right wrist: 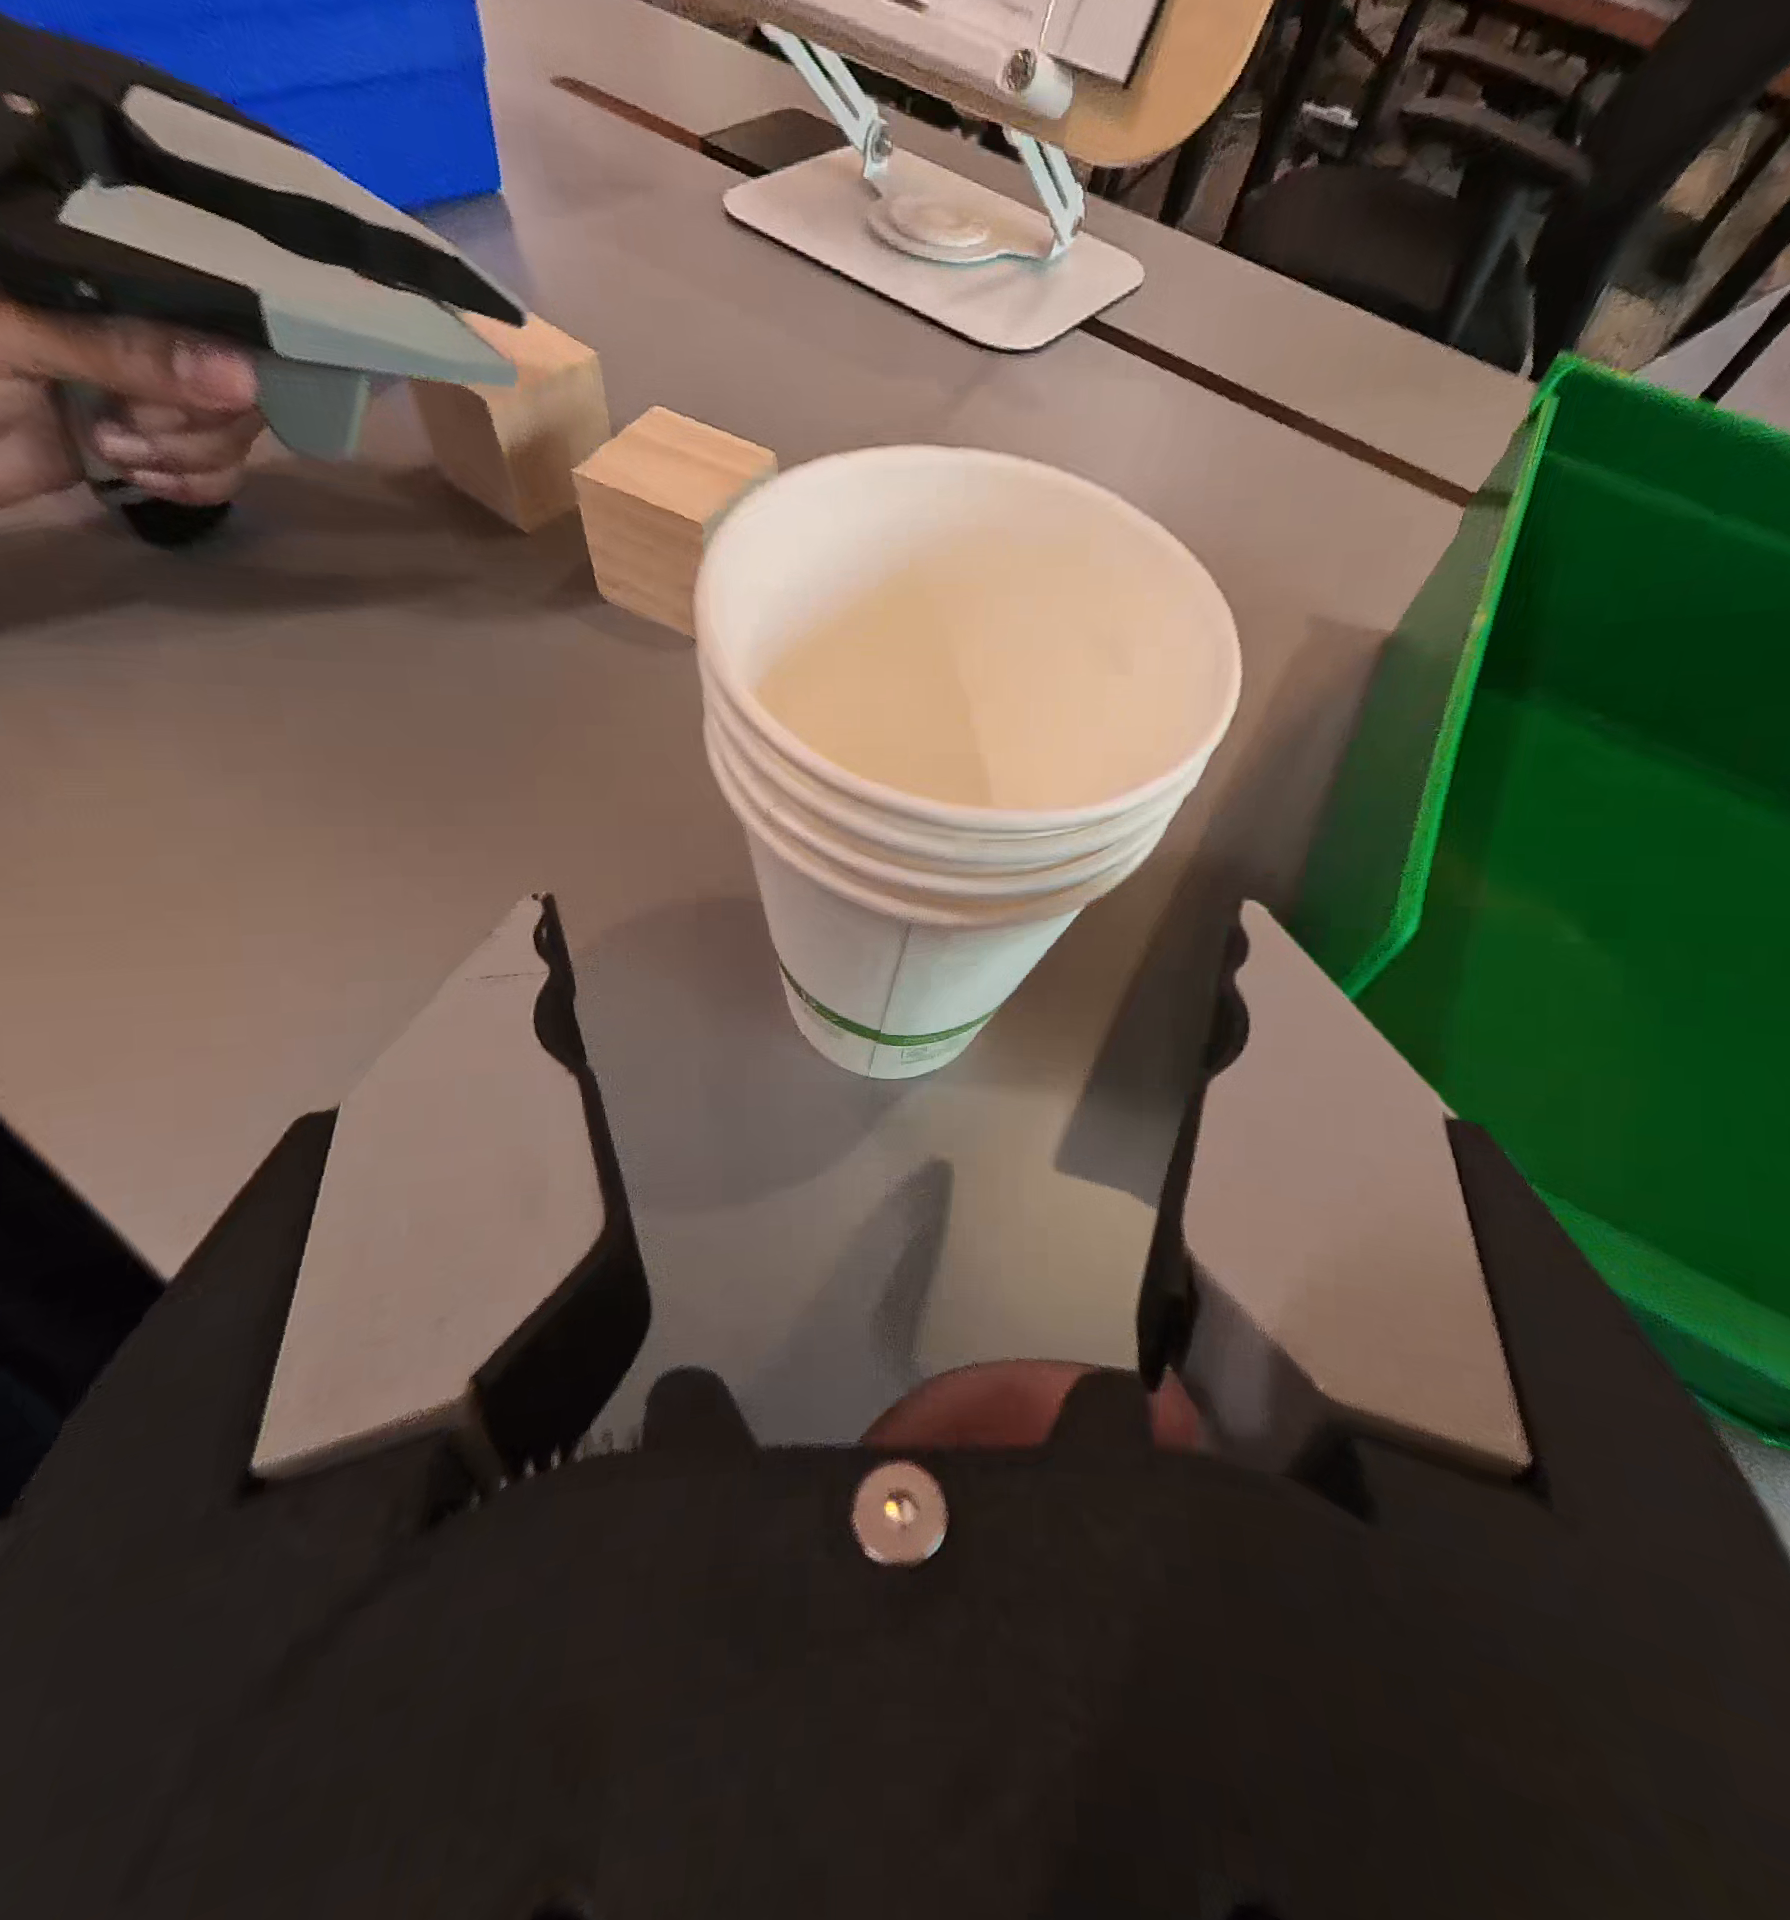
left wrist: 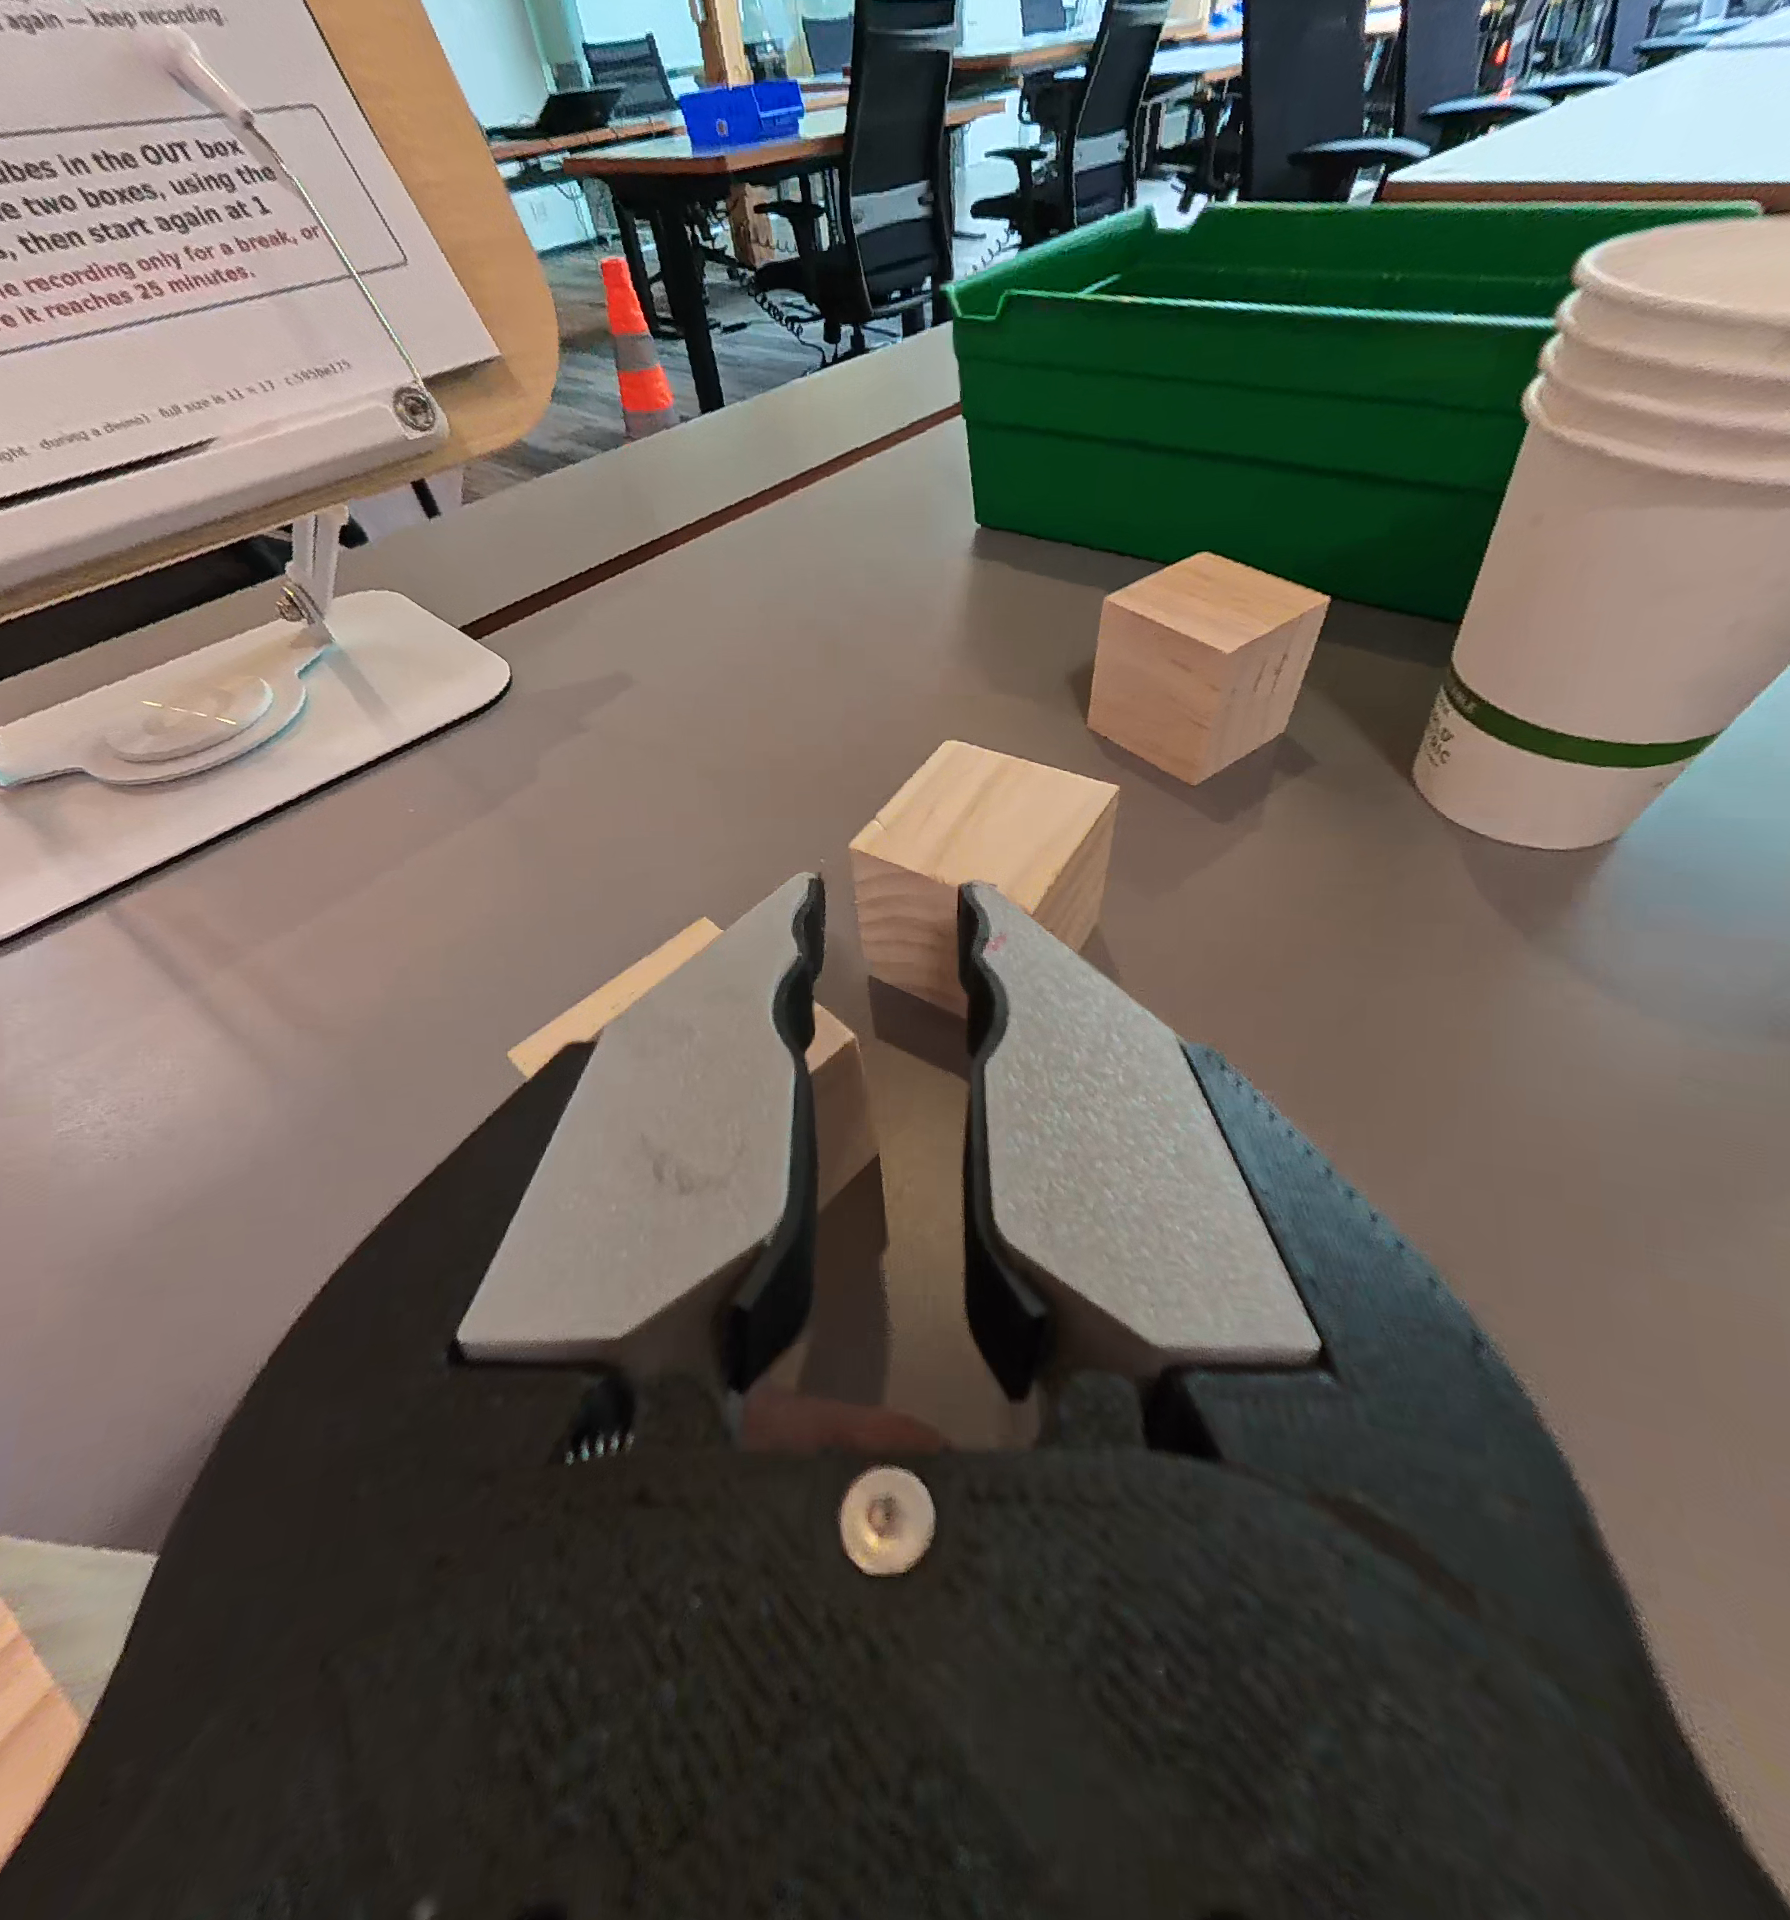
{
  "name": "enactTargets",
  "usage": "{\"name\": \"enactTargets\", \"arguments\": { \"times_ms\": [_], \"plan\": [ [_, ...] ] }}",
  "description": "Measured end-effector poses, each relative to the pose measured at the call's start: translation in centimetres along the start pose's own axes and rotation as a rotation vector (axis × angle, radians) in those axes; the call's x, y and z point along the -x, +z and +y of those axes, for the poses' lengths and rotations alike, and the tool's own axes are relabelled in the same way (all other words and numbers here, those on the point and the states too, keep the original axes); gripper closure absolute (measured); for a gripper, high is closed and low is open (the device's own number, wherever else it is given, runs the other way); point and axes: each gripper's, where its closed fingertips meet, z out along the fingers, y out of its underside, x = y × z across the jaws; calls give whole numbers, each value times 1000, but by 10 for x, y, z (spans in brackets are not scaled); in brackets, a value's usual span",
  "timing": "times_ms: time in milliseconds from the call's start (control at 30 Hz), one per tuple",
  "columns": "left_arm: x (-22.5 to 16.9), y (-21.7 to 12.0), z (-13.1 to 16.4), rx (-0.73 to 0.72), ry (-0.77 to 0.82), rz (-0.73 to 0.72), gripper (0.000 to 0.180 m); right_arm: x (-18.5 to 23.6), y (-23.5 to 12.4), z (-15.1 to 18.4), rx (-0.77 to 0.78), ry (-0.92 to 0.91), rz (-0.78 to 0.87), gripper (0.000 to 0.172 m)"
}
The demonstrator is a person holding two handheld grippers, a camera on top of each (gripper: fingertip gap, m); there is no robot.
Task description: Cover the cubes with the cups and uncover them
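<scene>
The right gripper [right wrist: 891,925] has its fingers spread wide, holding nothing; the stack of white paper cups [right wrist: 958,748] stands upright on the grey table [right wrist: 247,831] just ahead of them, a green bin [right wrist: 1649,831] to the right. The left gripper [left wrist: 891,904] has its fingers slightly apart on nothing, above wooden cubes [left wrist: 984,862].

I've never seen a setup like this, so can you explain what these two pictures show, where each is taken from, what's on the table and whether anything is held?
A person holds a two-fingered claw in each hand, each carrying a camera looking along its fingers. The left claw, slightly open, holds nothing; wooden cubes stand on the grey table just beyond it, one partly under it. The right claw is wide open and empty, facing a stack of white paper cups standing upright. A green bin and a paper stand sit nearby.
</scene>
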Motion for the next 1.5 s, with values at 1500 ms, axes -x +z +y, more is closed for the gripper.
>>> {"name": "enactTargets", "arguments": {
  "times_ms": [1500],
  "plan": [
    [7, -6, -7, -31, -4, -36, 159, -284, 139, -34, -80, 237, 312, 85]
  ]
}}
